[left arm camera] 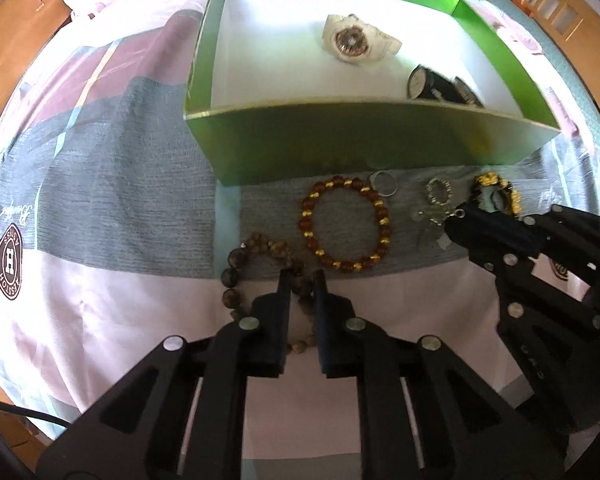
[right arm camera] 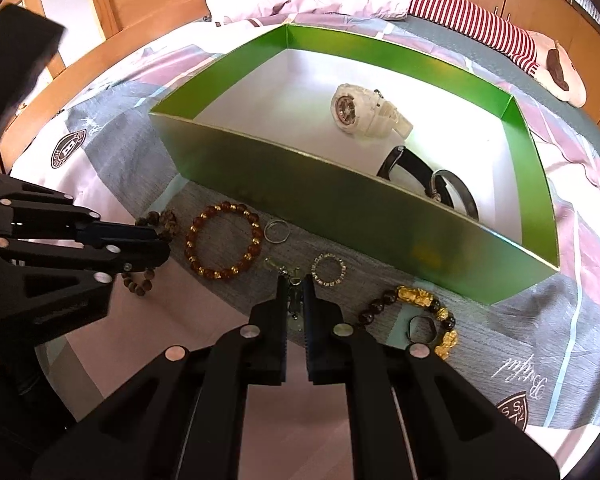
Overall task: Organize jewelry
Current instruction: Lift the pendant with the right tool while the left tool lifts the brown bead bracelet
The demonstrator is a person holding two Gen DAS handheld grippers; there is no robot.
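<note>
The left gripper (left arm camera: 302,276) is reaching down over the dark bead bracelet (left arm camera: 236,276) on the bed sheet (left arm camera: 100,200). Its two fingers are almost pinched together, with part of the bead string sitting in the small gap between them, so it looks like it is grabbing the beads. I cannot tell if the hold is tight yet. To do this well, I think it should squeeze on just one bead, lift slowly, and keep the loop from dragging the amber bead bracelet (left arm camera: 346,224) lying just beside it.

The right gripper (right arm camera: 294,284) is also nearly closed, around a small silver charm chain (right arm camera: 288,270). The chain is thin, so it could slip out.

Farther out, a plain silver ring (right arm camera: 277,231), a sparkly ring (right arm camera: 329,270) and a gold and black bracelet (right arm camera: 424,308) are lying on the sheet near the green box (right arm camera: 340,208). The box is sitting just behind all of them. Inside it, a white watch (right arm camera: 364,114) and a black watch (right arm camera: 432,184) are already lying on its white floor.
</note>
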